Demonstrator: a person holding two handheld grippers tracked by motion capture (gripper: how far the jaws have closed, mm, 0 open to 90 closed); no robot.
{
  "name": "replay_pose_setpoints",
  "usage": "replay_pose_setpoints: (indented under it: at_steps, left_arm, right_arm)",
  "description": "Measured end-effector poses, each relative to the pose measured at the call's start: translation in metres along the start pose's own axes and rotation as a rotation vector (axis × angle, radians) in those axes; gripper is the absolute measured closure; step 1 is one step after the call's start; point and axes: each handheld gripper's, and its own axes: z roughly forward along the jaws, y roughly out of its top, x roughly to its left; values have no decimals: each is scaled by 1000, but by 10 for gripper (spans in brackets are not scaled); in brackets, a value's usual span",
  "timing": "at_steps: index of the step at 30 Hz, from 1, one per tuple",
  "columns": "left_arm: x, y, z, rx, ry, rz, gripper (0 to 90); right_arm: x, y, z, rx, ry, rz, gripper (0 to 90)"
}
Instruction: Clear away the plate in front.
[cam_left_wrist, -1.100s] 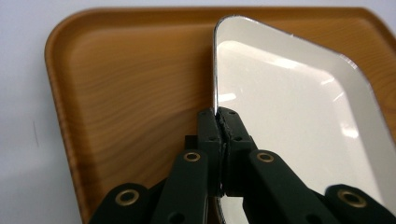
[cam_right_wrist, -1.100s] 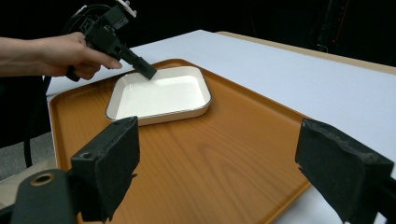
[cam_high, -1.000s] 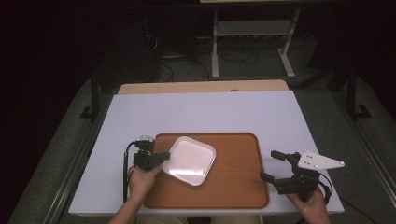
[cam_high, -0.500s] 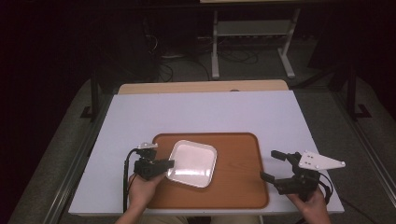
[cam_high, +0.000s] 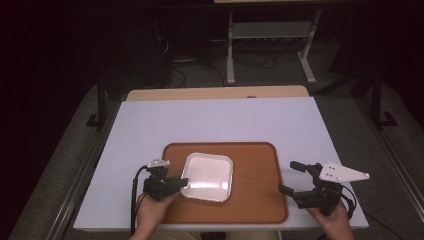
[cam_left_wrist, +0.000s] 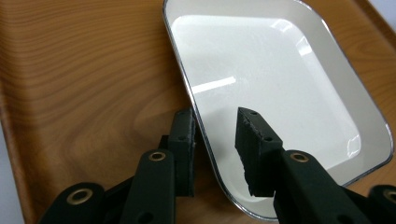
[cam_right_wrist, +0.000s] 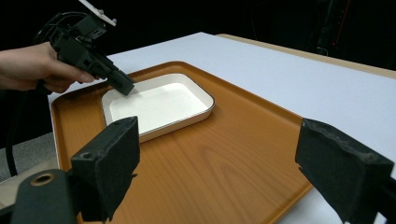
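spanning the middle of the high view: white table (cam_high: 220, 120), with wooden tray (cam_high: 255, 200) lying low and centre in frame, near the table's bottom edge. sitting on the left half of that tray: white square dish (cam_high: 207, 176), flat on the wood, its shiny rim catching light. seen in the left gripper view as a big pale shape in the upper right of frame, dish (cam_left_wrist: 275, 93) slanting down toward the lower middle, tray (cam_left_wrist: 84, 79) grain across the left.

coming in at lower left of the high view: left gripper (cam_high: 183, 182), held by a hand (cam_high: 150, 210), tips at the dish's left edge. straddling that rim in the left gripper view (cam_left_wrist: 215, 140): one jaw outside on the tray side, just beside or touching the rim (cannot tell which), the other over the dish's inside with a clear gap to the rim. narrowly parted, not pressing; jaws just been opening, with the rim between them. shown from the right gripper view in the upper left of frame, left gripper (cam_right_wrist: 122, 85) angled down onto the dish's (cam_right_wrist: 159, 105) near-left corner.

resting at lower right of the high view: right gripper (cam_high: 290, 177), off the tray's right edge over bare table, well apart from the dish. spread wide, nothing between the pads (cam_right_wrist: 116, 154), tray (cam_right_wrist: 224, 158) filling the gap beyond them.
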Motion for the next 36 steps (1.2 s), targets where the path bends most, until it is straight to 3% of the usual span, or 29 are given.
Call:
replay_pose_setpoints:
  at_steps: [6, 13, 36]
  left_arm:
    - [-10, -2, -1, -5, -3, 45, 694]
    - [-13, -3, 1, 1, -5, 67, 705]
    - [-10, -3, -1, -28, -4, 93, 742]
  right_arm:
    - [0, 0, 0, -1, -1, 0, 131]
    - [1, 0, 0, -1, -3, -1, 131]
    - [1, 0, 1, 5, -7, 1, 131]
